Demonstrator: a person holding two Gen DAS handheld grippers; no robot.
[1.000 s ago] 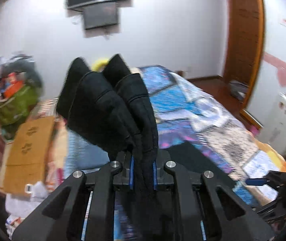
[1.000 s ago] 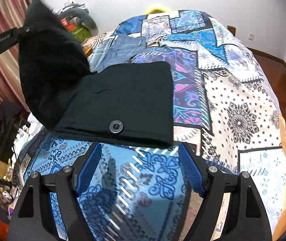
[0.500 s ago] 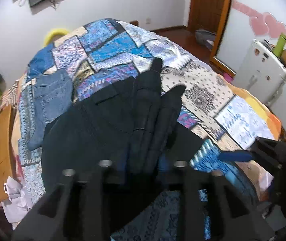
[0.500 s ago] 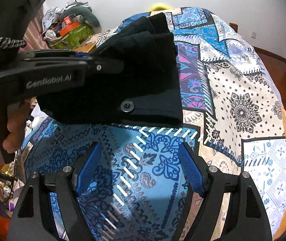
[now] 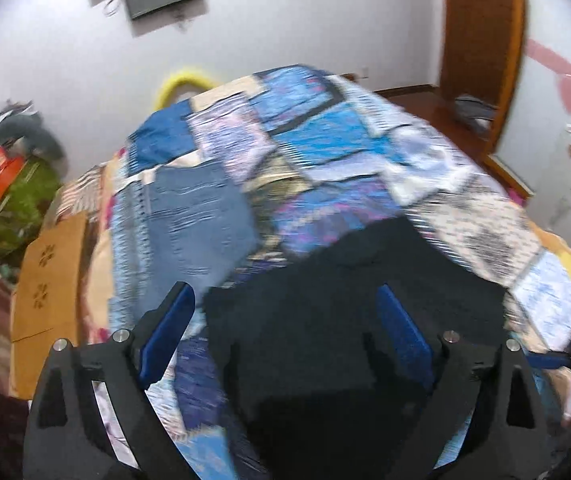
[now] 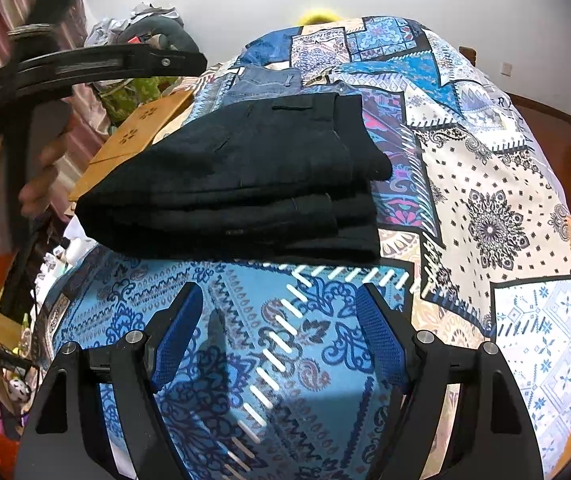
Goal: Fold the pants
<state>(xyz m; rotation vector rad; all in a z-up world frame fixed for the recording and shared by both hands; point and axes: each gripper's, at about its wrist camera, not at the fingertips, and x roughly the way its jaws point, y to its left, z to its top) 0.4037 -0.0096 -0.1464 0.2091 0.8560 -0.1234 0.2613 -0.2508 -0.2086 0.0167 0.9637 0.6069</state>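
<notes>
1. Black pants (image 6: pixel 241 184) sit stacked in a folded bundle on the bedspread (image 6: pixel 485 184), at twelve o'clock from the right gripper (image 6: pixel 277 340).
2. Left gripper (image 5: pixel 285 328): jaws opening, clear of the cloth below.
3. Right gripper: jaws apart, empty.
4. Folding looks done; maybe tidying left.

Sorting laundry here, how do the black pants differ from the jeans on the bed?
The black pants are black and folded into a thick stack near the bed's edge; the jeans are faded blue denim, lie flatter, and sit farther back, partly hidden behind the stack. Both rest on the patterned bedspread.
</notes>
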